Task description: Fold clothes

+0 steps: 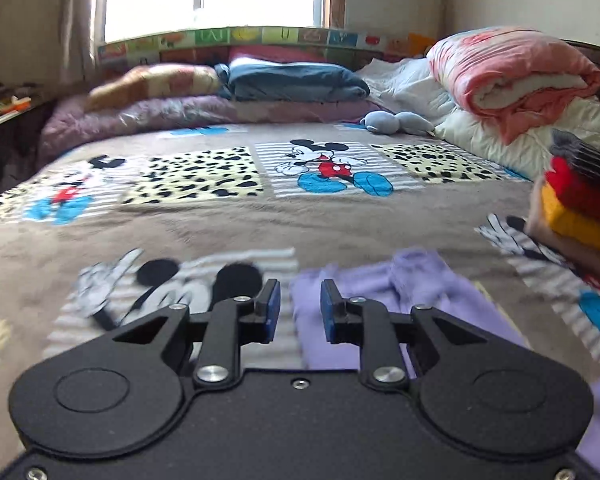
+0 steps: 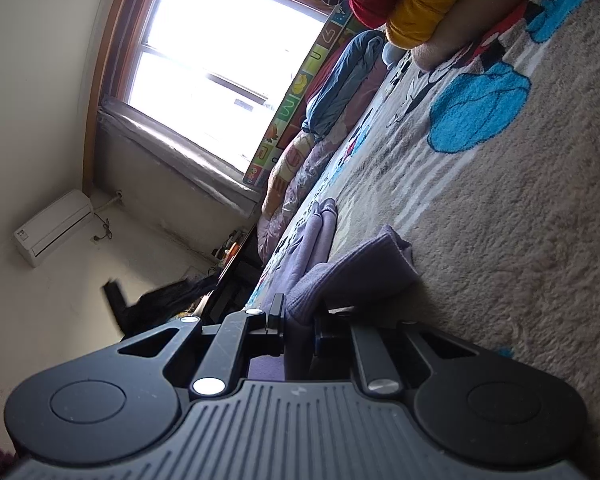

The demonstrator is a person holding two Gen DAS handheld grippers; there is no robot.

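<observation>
Two claws frame our lilac garment (image 1: 412, 300) on the Mickey Mouse blanket (image 1: 260, 216): right gripper (image 2: 298, 330) pinches its ribbed cuff for lifting, left gripper (image 1: 300, 310) hovers released just above its edge.

A lilac garment (image 1: 404, 304) and folded clothes stack (image 1: 580, 208) lie on the cartoon-print bed (image 1: 260, 220).
</observation>
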